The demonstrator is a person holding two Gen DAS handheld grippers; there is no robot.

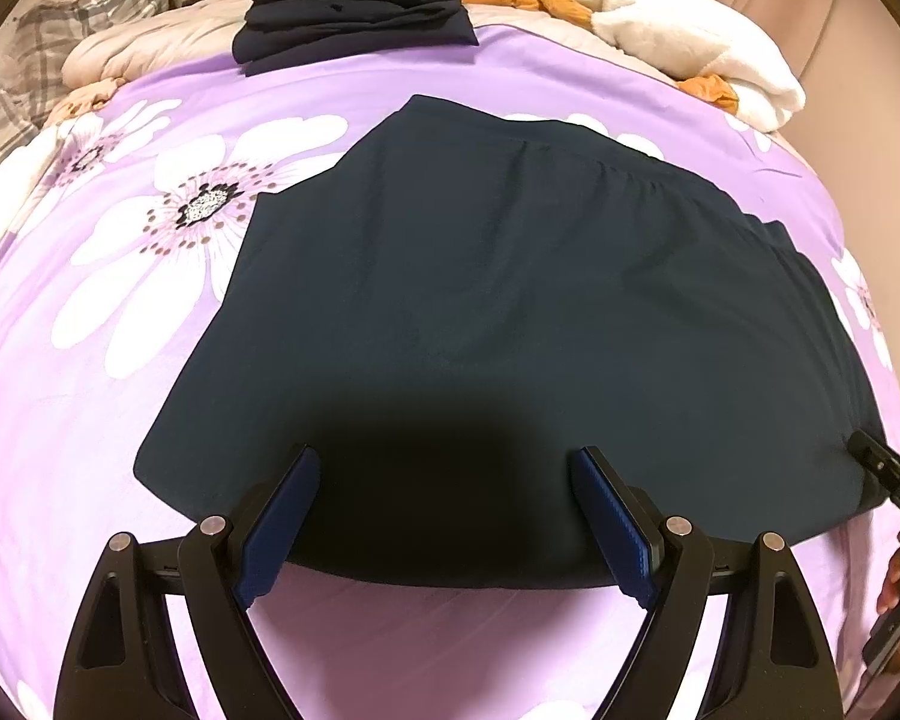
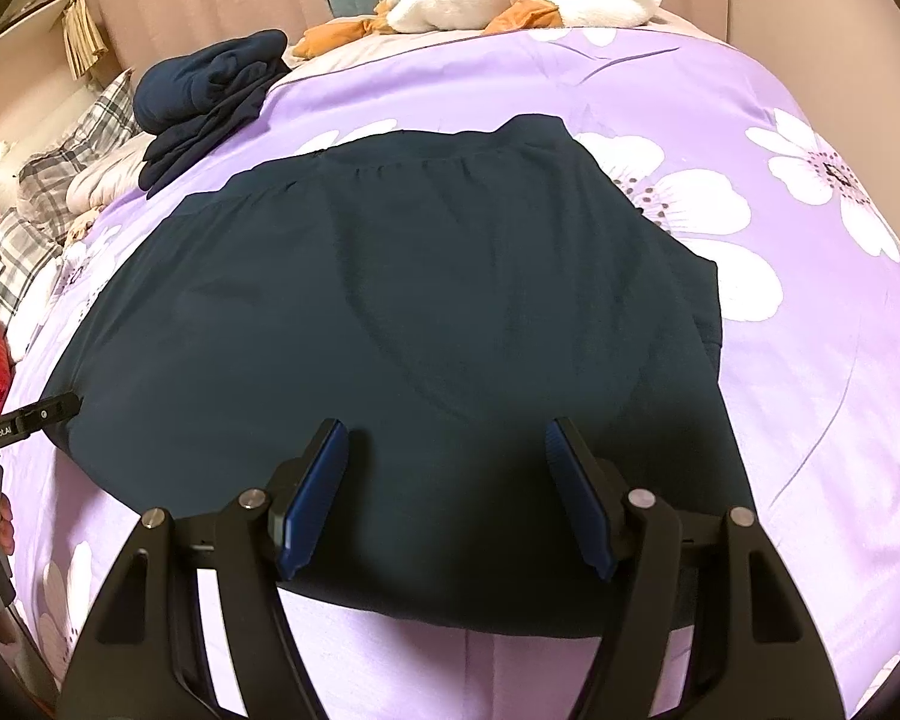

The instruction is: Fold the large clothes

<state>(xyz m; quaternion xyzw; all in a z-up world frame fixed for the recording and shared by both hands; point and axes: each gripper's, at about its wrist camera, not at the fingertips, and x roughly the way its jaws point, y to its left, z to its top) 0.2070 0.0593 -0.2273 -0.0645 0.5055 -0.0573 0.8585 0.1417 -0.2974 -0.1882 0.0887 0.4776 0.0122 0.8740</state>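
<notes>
Since the dark garment [image 1: 510, 312] looks soft, light and limp, its near hem at frame bottom is best pinched; left gripper [image 1: 447, 519] and right gripper [image 2: 447, 495] are held spread, empty.

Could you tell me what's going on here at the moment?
A person holds a gripper in each hand over a dark garment spread flat on a purple floral bedsheet. The left gripper and right gripper are both open above its near edge, gripping nothing. A folded dark pile sits behind.

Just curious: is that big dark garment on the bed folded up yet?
Not finished: the dark garment lies flat and wide on the purple sheet.
</notes>
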